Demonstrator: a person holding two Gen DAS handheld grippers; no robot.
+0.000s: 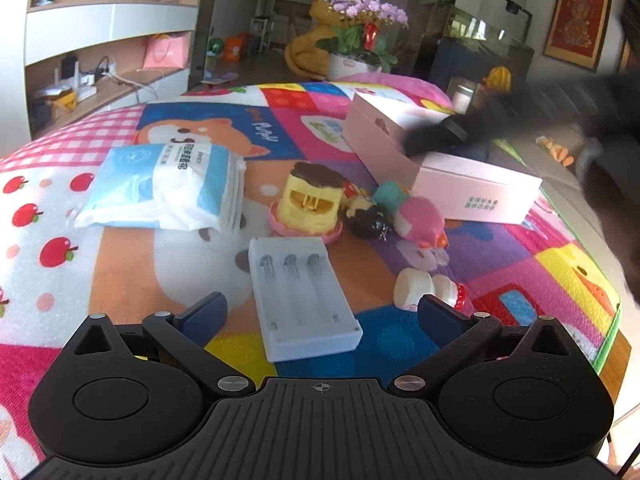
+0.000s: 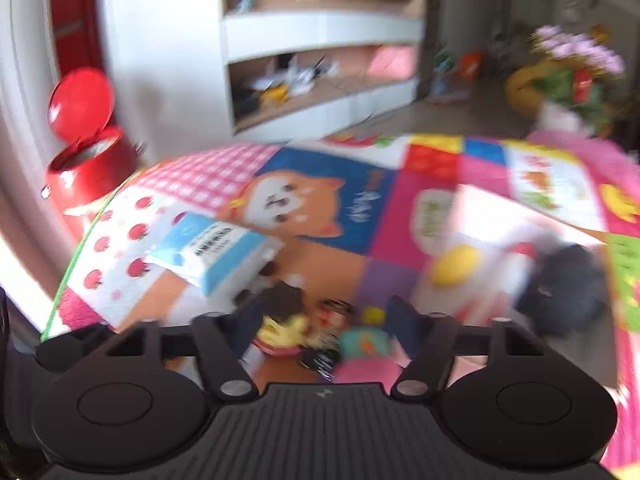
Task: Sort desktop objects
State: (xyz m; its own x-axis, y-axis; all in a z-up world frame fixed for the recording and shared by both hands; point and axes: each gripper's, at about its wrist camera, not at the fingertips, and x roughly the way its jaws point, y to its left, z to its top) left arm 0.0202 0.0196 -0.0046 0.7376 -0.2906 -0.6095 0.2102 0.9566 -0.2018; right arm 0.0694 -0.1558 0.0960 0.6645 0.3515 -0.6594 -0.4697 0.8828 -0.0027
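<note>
- On the counter, under a bright cartoon mat (image 1: 180,272), the things to sort lie in a loose cluster: a white battery tray (image 1: 298,300), a tissue pack (image 1: 168,188), a yellow pudding toy (image 1: 310,200), a dark round toy (image 1: 366,218), a pink plush toy (image 1: 422,222) and a white mushroom toy (image 1: 424,290), with a pink box (image 1: 440,160) behind them.
- The left gripper (image 1: 320,312) has its jaws released and spread wide, holding nothing.
- The battery tray lies straight ahead of it, its near end between the two open fingers, and its long axis runs almost along the line the gripper points. The left hand is clearly the nearer one to it.
- The right gripper (image 2: 326,320) also stands released. Its view is badly smeared, but the small toys, the pudding toy (image 2: 282,332) among them, show in the gap between its fingers with no pad seen pressing on them.
- In the left view the right gripper shows only as a dark blur over the pink box.
- Judging by this, a short advance and a squeeze across the tray's narrow width would suit the left hand.
</note>
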